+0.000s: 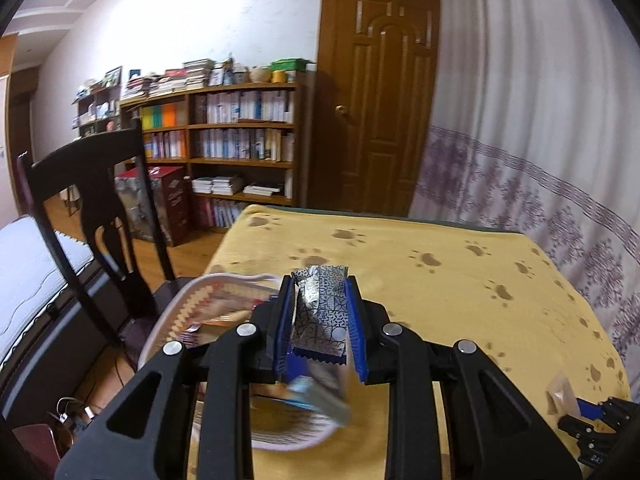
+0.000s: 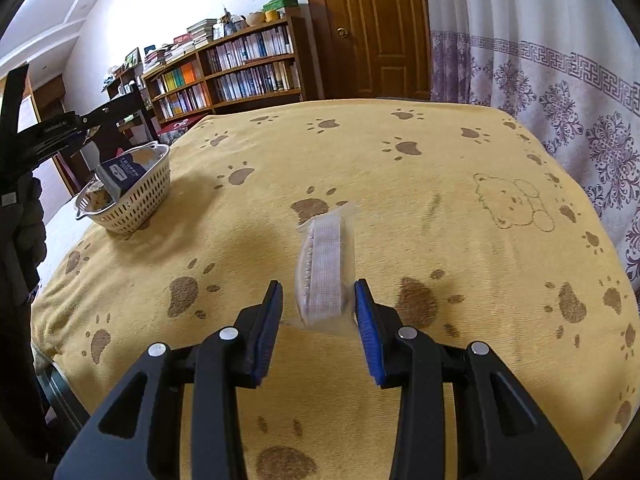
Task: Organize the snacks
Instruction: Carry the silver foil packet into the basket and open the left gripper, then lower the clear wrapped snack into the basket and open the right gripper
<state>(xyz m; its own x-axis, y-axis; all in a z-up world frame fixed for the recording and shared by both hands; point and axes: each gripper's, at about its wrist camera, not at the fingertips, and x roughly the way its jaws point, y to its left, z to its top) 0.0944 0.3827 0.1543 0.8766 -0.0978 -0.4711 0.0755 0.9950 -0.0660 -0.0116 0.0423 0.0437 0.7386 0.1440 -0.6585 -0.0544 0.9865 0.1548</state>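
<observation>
Yellow terry cloth with brown paw prints covers the table [image 2: 460, 216] where I work. My left gripper [image 1: 319, 312] is closed on a silver snack packet [image 1: 320, 308] with a black pattern; its two blue pads press the packet from both sides, and the zigzag edge of the wrapper points toward my camera. I hold this packet above the white plastic basket [image 1: 168, 320], which lies below and at about 8 o'clock from my fingers in the left wrist view. In the basket I see more snack wrappers, but they are blurred and I cannot name them.

In the right wrist view the same basket [image 2: 140, 196] stands at 10 o'clock, near the left edge of the table, with a dark blue snack box [image 2: 120, 176] leaning inside it.

My right gripper [image 2: 319, 312] is open, the jaws stand wide apart. Between them, just in front of the tips at 12 o'clock, a clear plastic packet of biscuits [image 2: 326, 268] lies on the cloth. The right blue pad is just beside the packet edge; if it touches, I cannot tell. The left pad is apart from it.

A bear drawing [image 2: 512, 204] is on the cloth at 2 o'clock. Behind the table are a bookshelf [image 2: 228, 72], a wooden door [image 2: 376, 28] and a curtain [image 2: 560, 80].
</observation>
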